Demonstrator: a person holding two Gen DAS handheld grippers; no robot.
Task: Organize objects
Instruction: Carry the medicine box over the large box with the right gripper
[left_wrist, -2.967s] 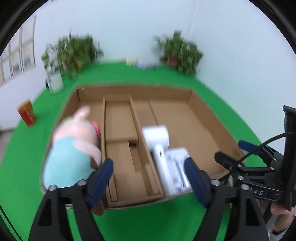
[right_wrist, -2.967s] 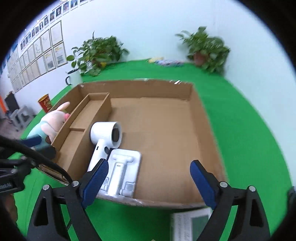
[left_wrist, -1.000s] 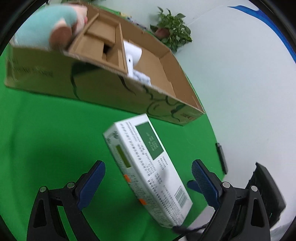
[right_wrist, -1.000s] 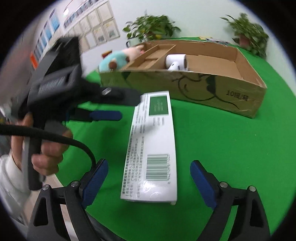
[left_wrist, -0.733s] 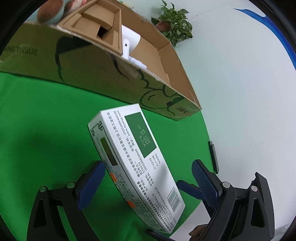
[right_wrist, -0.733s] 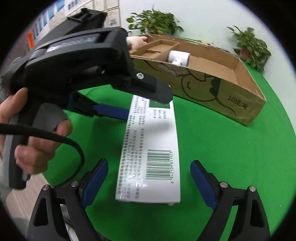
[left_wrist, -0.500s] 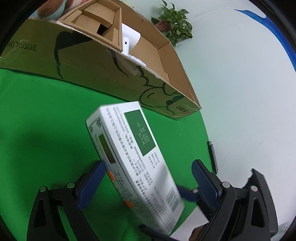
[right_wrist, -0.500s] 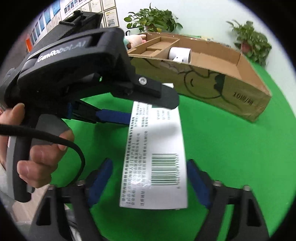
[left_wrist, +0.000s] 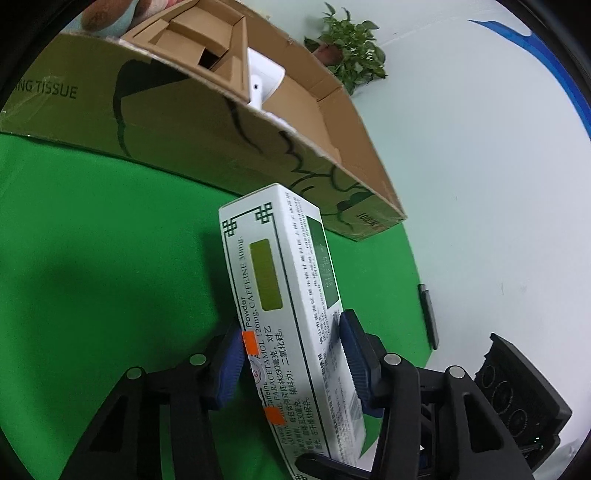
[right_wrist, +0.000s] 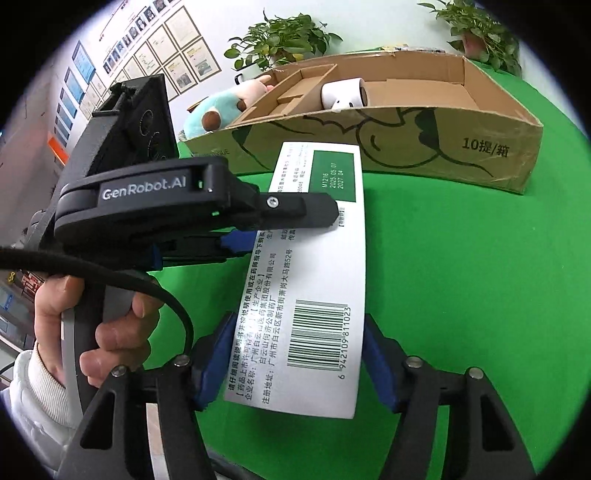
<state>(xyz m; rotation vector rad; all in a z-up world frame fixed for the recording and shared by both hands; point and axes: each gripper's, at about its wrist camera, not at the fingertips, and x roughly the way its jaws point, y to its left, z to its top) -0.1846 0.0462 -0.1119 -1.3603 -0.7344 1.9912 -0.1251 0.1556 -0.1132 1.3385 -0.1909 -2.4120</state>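
Note:
A long white and green medicine box is held above the green table. My left gripper is shut on its sides near the near end. In the right wrist view the same box shows its barcode face, and my right gripper is shut on its near end. The left gripper's body reaches in from the left onto the box's middle. The cardboard box stands beyond, holding a white hair dryer and a plush pig at its left end.
The cardboard box has dividers on its left side and a bare floor on the right. Potted plants stand along the far wall. A black device sits at the right past the table edge. Green table lies around the box.
Both grippers have closed on the medicine box, which now stands on edge and lifted between them; a second ago both were open around it as it lay flat.

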